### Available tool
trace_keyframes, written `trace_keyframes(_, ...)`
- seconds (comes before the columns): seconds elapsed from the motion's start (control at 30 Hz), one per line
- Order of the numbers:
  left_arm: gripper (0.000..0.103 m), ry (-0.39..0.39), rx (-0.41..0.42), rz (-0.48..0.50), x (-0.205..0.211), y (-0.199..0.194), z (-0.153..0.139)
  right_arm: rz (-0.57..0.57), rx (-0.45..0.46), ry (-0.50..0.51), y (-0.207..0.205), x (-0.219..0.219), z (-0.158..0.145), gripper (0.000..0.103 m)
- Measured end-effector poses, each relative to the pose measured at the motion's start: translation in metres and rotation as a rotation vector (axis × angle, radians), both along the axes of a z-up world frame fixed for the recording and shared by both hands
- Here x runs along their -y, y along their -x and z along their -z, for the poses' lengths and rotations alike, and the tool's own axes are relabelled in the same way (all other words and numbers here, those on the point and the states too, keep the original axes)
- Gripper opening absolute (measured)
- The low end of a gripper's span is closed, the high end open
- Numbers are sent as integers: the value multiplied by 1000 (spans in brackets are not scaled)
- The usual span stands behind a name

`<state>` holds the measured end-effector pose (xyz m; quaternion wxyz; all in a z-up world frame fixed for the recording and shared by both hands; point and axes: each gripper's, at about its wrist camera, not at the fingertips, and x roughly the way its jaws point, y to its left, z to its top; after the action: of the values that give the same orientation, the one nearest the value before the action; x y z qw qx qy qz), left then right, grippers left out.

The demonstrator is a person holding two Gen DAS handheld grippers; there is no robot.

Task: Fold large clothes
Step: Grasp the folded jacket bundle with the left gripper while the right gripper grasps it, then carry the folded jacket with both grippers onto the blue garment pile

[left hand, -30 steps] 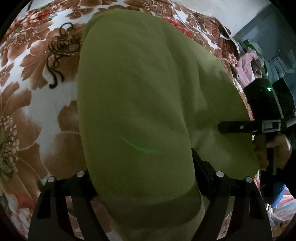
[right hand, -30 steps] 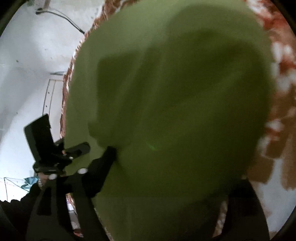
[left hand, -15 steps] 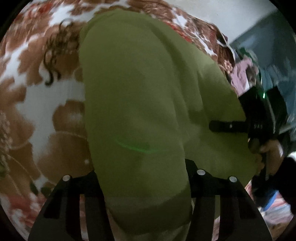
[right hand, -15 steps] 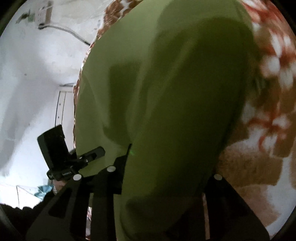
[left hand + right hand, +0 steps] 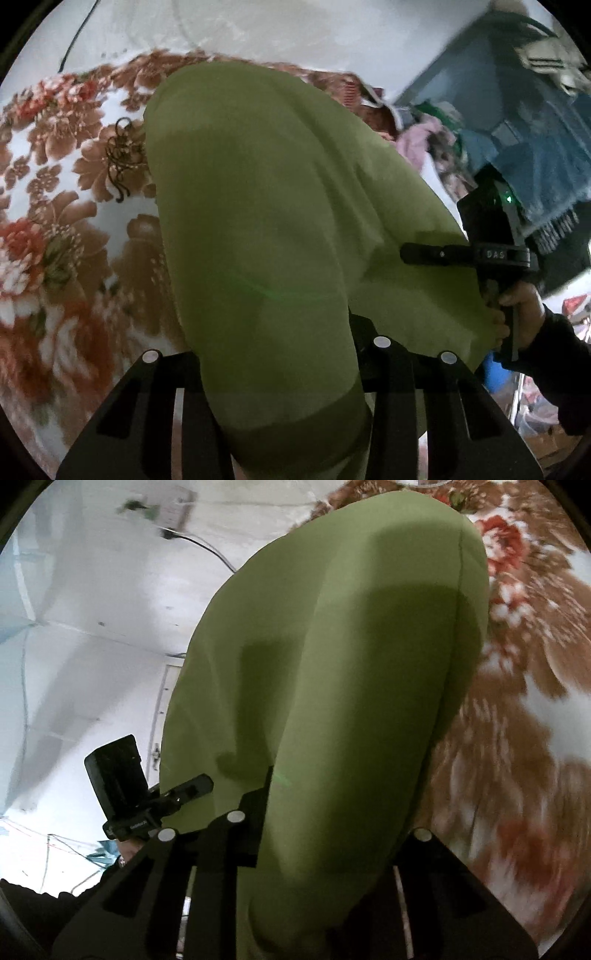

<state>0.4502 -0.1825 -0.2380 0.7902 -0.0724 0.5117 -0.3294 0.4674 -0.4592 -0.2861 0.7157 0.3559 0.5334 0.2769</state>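
Both grippers clamp one olive-green garment [image 5: 258,206] over a bed spread with a brown, red and white floral blanket [image 5: 62,236]. Seen from its own camera, the left gripper [image 5: 280,354] has its jaws drawn in on a thick band of the green cloth near the hem, the fabric bulging up between the fingers and filling the middle of the view; those jaws have just been closing, with the cloth between them. From the right wrist camera, the right gripper [image 5: 332,834] likewise pinches a bunched fold of the same garment [image 5: 351,672], its jaws narrow and also just closing on the fabric. The garment stretches away from both tools toward the far side of the blanket [image 5: 517,720], its far end resting on the floral pattern. In the left view, the right gripper [image 5: 424,254] shows at the garment's right edge, held by a person's hand [image 5: 517,306] in a dark sleeve [image 5: 554,362]. In the right view, the left gripper [image 5: 192,786] appears at the cloth's left edge. Behind the bed stand a pale wall [image 5: 92,627] and, to the right in the left view, a heap of clothes [image 5: 436,136] and a blue fringed cloth [image 5: 546,158].
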Motion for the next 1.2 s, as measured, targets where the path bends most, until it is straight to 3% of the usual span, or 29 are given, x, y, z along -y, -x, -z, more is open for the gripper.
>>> trace_keyframes(0.13,36,13,21,112,19,55,-52,93,20,14,84,21,-58,19)
trace_keyframes(0.2,36,27,45,216,44,85,-81,154,37,34,128,39,-85,19)
trace_keyframes(0.37,35,77,106,439,116,150,-142,412,77,56,271,105,-162,19)
trace_keyframes(0.53,35,146,128,689,232,218,-202,637,110,83,392,179,-223,20)
trace_keyframes(0.73,35,202,138,912,394,261,-222,904,125,131,487,292,-252,20)
trace_keyframes(0.9,36,214,74,1041,516,264,-190,1014,106,134,513,378,-230,21)
trace_keyframes(0.97,36,192,43,1059,547,255,-161,1007,80,124,502,403,-196,22)
trace_keyframes(1.07,38,158,-27,1055,580,224,-90,968,79,89,491,438,-122,24)
trace_keyframes(1.13,39,51,-127,996,599,194,-16,950,24,52,477,451,-53,24)
trace_keyframes(1.2,44,-80,-134,998,615,190,32,925,-58,82,472,452,-5,24)
